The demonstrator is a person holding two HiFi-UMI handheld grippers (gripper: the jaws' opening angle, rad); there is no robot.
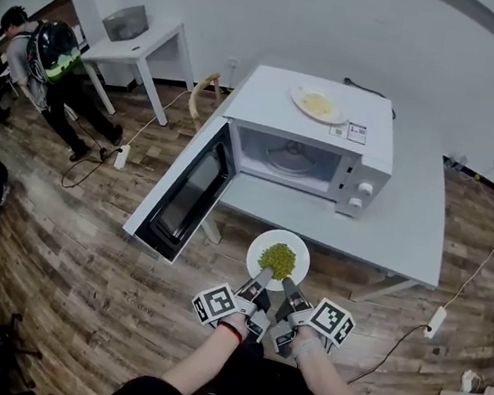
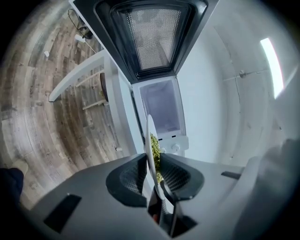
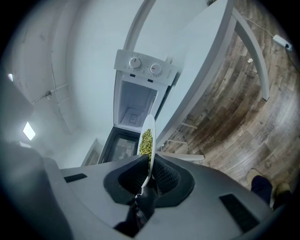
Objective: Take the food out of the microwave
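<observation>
Your left forearm point(image 1: 204, 359) and right forearm point(image 1: 327, 382) reach forward side by side. The left gripper point(image 1: 256, 285) and right gripper point(image 1: 288, 288) each clamp the near rim of the white plate point(image 1: 263, 242) of peas point(image 1: 278, 260), held at the table's point(image 1: 406, 233) front edge, outside the open microwave point(image 1: 365, 168).

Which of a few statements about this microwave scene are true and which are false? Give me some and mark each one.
1. Both the left gripper and the right gripper are shut on the plate of green peas. True.
2. The microwave has its door closed. False: the door is swung wide open.
3. The plate of green peas sits inside the microwave. False: it is held out in front of the table, clear of the cavity.
4. A second plate lies on top of the microwave. True.
</observation>
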